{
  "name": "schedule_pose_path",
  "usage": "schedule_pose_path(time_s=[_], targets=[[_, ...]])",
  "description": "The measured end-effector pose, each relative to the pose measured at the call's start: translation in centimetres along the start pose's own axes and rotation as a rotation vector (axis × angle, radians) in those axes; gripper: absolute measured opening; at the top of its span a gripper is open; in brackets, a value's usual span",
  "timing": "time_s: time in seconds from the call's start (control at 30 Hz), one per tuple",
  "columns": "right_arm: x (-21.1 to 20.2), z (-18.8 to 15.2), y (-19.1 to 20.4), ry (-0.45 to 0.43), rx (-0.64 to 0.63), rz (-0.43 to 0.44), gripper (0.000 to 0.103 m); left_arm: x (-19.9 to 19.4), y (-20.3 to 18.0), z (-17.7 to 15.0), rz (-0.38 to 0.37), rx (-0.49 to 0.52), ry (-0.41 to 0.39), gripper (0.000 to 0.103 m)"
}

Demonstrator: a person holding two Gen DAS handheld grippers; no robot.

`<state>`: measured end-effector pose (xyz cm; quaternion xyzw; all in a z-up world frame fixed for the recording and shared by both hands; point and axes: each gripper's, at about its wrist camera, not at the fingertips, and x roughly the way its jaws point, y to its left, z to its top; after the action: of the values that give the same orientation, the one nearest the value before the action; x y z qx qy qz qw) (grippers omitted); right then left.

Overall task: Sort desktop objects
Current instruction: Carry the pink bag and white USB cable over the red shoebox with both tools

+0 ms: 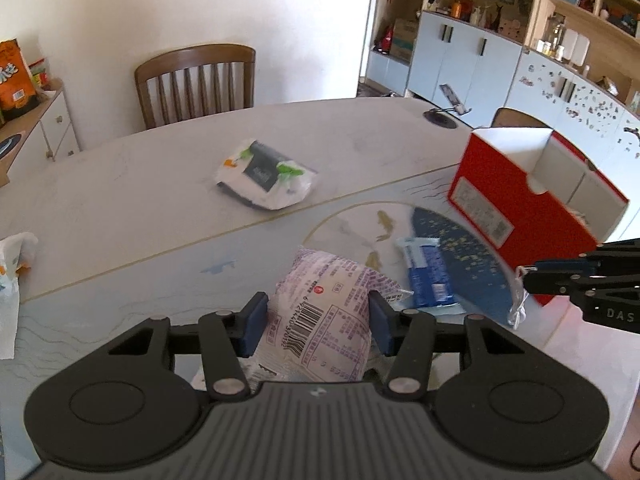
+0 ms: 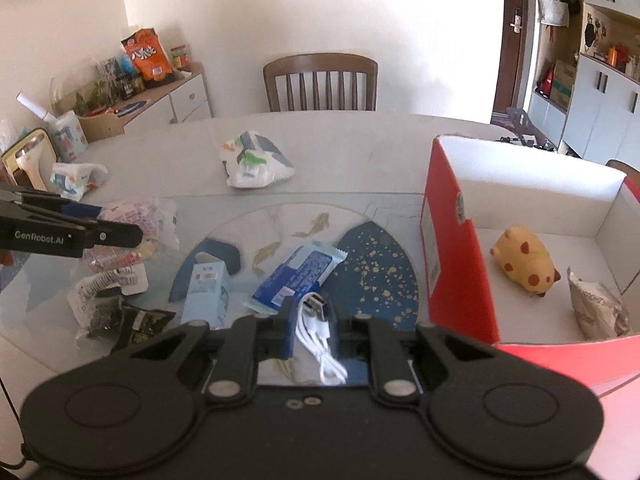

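— Nearest item?

— The left gripper (image 1: pixel 318 326) is clamped on a pale purple snack packet (image 1: pixel 320 316), barcode facing up. The right gripper (image 2: pixel 314 326) is pinched tight on a coiled white USB cable (image 2: pixel 316 330).

— Surface?

— A pale marble-look table (image 1: pixel 140 208) under a clear mat with fish and a dark blue speckled patch. Ahead of the left gripper lies a blue wrapper (image 1: pixel 426 276), farther off a tissue pack (image 1: pixel 266 174).

— The container?

— A red box (image 2: pixel 456 256), white inside, right of the right gripper (holding a yellow spotted toy (image 2: pixel 526 266) and a crumpled packet).

— Room?

— A wooden chair (image 2: pixel 320 82) at the far edge, white wall behind; shelving (image 1: pixel 520 40) to the right.
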<state>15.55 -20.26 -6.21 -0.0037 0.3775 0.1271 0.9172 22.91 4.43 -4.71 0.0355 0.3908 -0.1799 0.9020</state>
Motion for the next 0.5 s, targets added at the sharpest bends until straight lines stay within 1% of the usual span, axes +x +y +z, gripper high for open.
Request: schedule_pose_path(time_s=[0.27, 0.5], targets=[[-2.8, 0.7, -0.4, -0.051, 0.016, 0.019, 0.016, -1.5, -2.6, 1.2, -0.070, 0.032, -0.012, 0.052], [-5.8, 1.6, -1.1, -0.111, 0.041, 0.018, 0.016, -2.7, -5.2, 2.8, -0.119, 0.088, -0.032, 0.052]])
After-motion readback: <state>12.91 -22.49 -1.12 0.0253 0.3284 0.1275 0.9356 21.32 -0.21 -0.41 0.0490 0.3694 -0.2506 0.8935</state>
